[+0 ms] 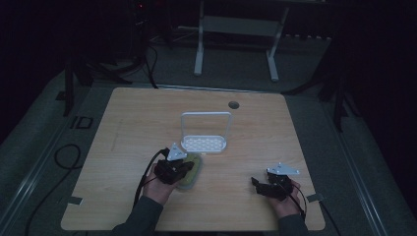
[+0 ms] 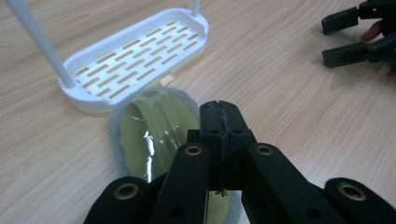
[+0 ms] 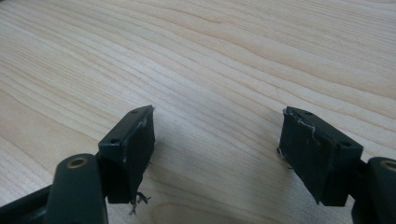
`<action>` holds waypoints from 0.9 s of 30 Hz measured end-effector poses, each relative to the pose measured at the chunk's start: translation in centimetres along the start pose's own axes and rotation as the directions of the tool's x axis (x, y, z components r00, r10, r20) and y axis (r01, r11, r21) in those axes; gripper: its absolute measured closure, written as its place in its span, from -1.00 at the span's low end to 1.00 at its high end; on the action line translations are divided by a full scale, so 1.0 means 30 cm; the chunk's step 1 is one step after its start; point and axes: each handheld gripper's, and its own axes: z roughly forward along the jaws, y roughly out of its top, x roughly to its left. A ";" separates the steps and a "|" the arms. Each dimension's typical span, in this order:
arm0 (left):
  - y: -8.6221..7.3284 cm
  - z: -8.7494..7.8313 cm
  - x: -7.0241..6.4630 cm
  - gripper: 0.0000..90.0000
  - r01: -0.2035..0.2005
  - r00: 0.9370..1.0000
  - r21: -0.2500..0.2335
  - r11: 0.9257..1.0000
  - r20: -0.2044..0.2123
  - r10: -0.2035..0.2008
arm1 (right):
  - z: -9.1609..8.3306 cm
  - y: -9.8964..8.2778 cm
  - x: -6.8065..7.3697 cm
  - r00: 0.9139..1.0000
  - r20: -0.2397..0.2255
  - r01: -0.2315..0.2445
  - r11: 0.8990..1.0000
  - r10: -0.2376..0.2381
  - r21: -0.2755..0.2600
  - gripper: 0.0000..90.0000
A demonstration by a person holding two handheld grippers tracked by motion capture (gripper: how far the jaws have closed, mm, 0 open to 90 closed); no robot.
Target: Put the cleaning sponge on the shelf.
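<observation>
One yellow-green pad (image 2: pixel 154 135) with a grey fuzzy edge lies on the table (image 1: pixel 123 128), touching the near rim of the white slotted rack (image 2: pixel 140 51). The left hand-held gripper (image 2: pixel 219 116) sits over it with jaws pressed together; whether they pinch the pad's edge I cannot tell. A careless lift could drag it against the rack or drop it, while the right hand-held gripper (image 3: pixel 217 149), spread wide over bare wood, offers no support.

I see my right hand-held gripper (image 3: pixel 217 149) with jaws spread wide apart, frayed pads (image 3: pixel 140 144), nothing between them, just above the pale wood-grain counter (image 3: pixel 210 60).
</observation>
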 end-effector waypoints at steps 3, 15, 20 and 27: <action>-0.001 0.013 -0.009 1.00 -0.010 1.000 0.012 1.000 0.006 0.010 | 0.000 0.000 0.000 1.000 0.000 0.001 1.000 -0.001 0.000 -0.42; -0.043 0.029 -0.005 1.00 -0.017 1.000 0.071 0.997 0.003 0.017 | 0.000 0.000 0.000 1.000 0.000 0.000 1.000 0.000 0.001 -0.42; -0.057 0.024 0.000 1.00 -0.009 1.000 0.082 0.997 -0.002 0.009 | 0.000 0.000 0.000 1.000 0.000 0.000 1.000 0.000 0.000 -0.42; -0.083 -0.002 0.026 1.00 0.012 1.000 0.098 0.995 -0.021 -0.010 | -0.001 0.000 0.000 1.000 0.000 0.000 1.000 0.000 0.001 -0.42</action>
